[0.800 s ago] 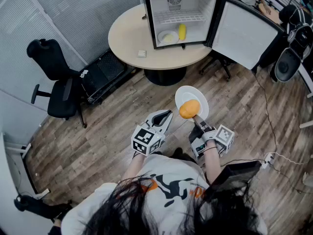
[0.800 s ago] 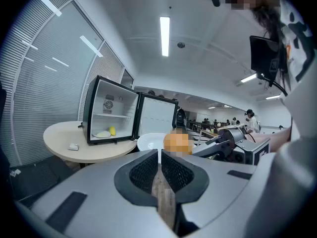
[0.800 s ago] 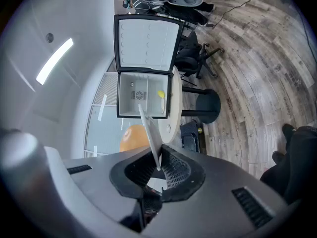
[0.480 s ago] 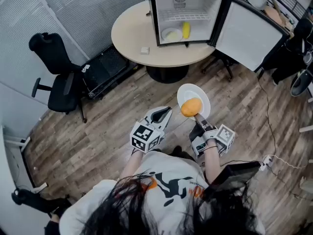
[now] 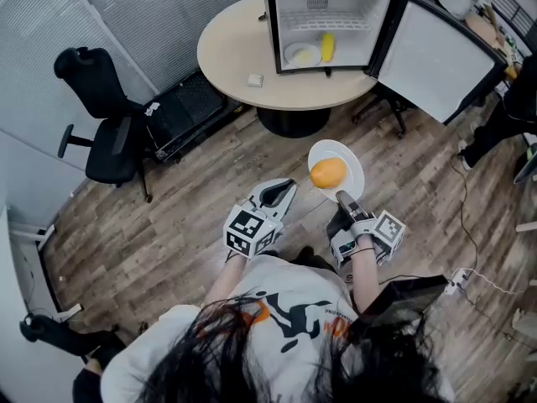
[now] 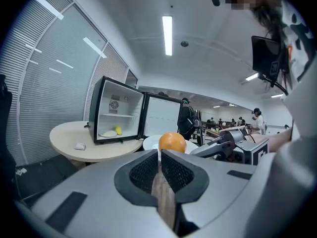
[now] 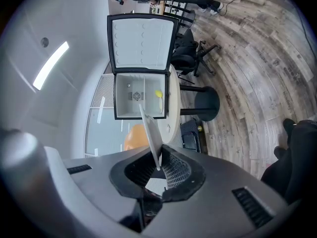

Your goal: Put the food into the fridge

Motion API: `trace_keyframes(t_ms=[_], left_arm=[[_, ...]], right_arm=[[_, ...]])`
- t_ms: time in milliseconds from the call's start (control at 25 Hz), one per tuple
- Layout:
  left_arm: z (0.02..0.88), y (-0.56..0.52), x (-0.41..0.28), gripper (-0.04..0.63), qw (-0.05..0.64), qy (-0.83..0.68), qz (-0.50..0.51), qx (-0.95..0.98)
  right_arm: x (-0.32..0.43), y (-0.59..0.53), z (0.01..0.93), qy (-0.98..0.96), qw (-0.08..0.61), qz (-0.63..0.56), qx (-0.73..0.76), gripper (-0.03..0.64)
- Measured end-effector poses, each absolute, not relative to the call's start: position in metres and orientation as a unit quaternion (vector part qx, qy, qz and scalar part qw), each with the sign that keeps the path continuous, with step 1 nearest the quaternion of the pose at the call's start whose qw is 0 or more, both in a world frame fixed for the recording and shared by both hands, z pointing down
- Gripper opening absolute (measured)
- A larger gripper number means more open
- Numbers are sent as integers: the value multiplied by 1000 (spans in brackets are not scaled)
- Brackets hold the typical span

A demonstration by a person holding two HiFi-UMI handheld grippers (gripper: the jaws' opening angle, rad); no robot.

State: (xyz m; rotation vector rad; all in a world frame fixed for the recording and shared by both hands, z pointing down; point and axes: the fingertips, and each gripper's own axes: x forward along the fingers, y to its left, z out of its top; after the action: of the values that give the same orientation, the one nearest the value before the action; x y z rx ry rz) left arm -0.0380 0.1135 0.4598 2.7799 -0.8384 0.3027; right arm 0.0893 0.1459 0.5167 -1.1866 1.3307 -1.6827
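My right gripper (image 5: 342,197) is shut on the near rim of a white plate (image 5: 348,162) that carries an orange (image 5: 328,173), held over the wooden floor in front of me. The right gripper view shows the plate (image 7: 150,130) edge-on, pinched between the jaws, with the orange (image 7: 134,137) behind it. My left gripper (image 5: 284,189) hangs beside it, shut and empty; its jaws (image 6: 160,155) meet with nothing between them. The small fridge (image 5: 336,2) stands open on the round table (image 5: 243,49), with a white plate (image 5: 300,54) and a yellow food (image 5: 328,47) inside.
The fridge door (image 5: 440,53) swings out to the right past the table edge. A black office chair (image 5: 105,133) and a black case (image 5: 185,112) stand at the left. A small white object (image 5: 255,80) lies on the table. A cable and power strip (image 5: 461,275) lie at the right.
The plate with the orange has moved slightly toward the table, still in the right gripper. The table and fridge have shifted in the head view. The left gripper stays shut beside it.
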Motion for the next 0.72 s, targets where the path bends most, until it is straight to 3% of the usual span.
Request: trace_keyframes(t_ms=[720], left_arm=[[468, 98, -16, 12, 111, -296, 114, 942]], right_arm=[[107, 125, 530, 507, 340, -664, -431, 32]])
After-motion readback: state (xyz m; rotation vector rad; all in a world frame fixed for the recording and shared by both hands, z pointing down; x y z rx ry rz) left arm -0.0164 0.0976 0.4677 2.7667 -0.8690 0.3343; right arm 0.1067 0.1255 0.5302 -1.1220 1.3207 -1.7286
